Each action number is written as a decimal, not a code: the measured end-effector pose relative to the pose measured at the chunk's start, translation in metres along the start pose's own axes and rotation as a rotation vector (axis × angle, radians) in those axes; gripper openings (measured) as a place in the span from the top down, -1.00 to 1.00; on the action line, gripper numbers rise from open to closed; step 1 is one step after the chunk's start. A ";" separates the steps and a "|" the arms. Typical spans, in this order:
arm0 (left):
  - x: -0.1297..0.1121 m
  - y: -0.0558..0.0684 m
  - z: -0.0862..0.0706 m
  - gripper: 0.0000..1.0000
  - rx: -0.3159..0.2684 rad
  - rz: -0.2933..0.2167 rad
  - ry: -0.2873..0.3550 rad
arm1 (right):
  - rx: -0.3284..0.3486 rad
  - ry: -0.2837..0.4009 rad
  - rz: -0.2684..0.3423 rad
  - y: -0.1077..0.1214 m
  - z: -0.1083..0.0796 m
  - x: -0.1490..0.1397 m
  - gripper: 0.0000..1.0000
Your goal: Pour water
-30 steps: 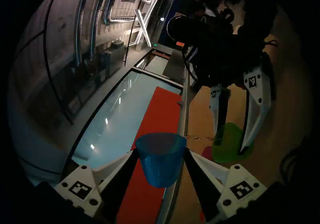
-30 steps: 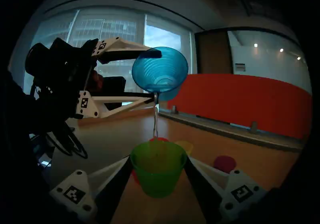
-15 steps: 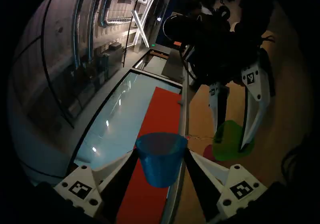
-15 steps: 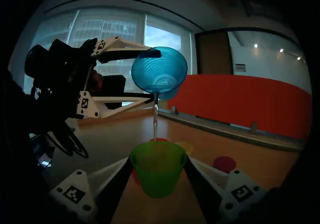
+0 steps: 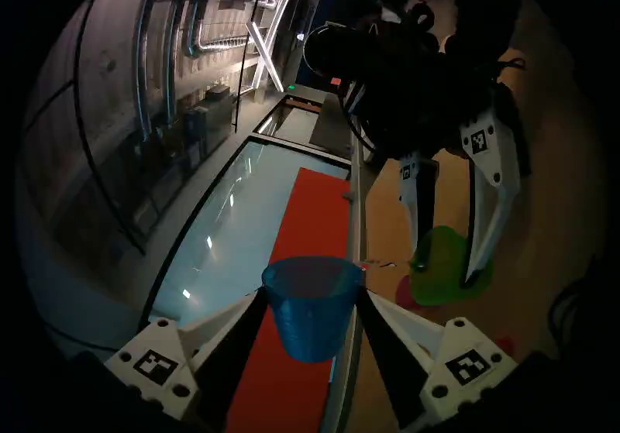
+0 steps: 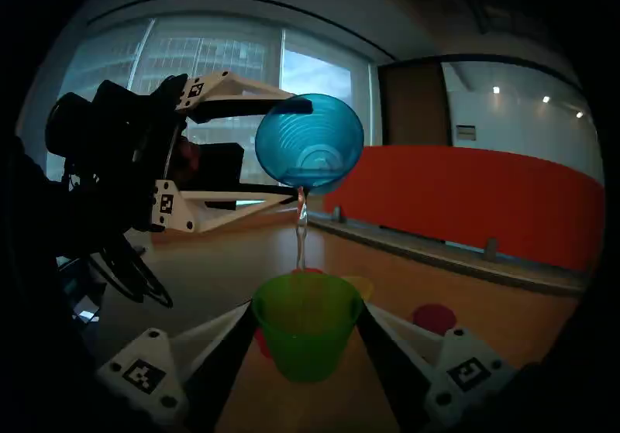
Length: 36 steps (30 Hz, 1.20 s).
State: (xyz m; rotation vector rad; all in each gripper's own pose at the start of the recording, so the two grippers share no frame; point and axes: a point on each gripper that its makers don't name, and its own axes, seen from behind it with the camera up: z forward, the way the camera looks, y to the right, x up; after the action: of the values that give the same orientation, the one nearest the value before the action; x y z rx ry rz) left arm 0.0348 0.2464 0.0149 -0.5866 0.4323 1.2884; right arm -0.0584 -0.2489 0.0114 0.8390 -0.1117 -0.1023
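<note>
Blue cup [image 6: 309,140] tipped further above green cup [image 6: 308,332], water stream [image 6: 299,235] thinner than before, falling into it, left tongs [image 5: 312,297] closed on blue cup, right tongs [image 6: 308,309] closed on green cup, red cup [image 6: 434,317] on table [image 6: 217,270] beyond green cup.

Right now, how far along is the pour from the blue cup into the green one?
Done: the left gripper is shut on the blue cup, tipped over the green cup held in the right gripper. In hand: a thin stream of water falls from the blue rim into the green cup. Left: emptying and righting the blue cup; how much water remains I cannot tell.
</note>
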 end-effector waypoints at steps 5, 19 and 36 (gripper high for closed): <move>0.000 0.000 0.001 -0.66 0.001 0.011 0.002 | 0.000 -0.001 -0.001 0.000 0.000 0.000 -0.80; 0.000 -0.001 0.002 -0.66 -0.003 0.078 0.001 | -0.002 -0.001 -0.007 0.002 -0.001 0.000 -0.80; 0.002 -0.003 0.002 -0.66 0.010 0.133 0.003 | -0.002 -0.002 -0.013 0.002 -0.001 -0.001 -0.80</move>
State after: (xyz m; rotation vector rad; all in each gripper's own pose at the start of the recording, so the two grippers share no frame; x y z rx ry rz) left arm 0.0382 0.2485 0.0160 -0.5588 0.4863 1.4118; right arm -0.0587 -0.2470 0.0120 0.8374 -0.1080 -0.1157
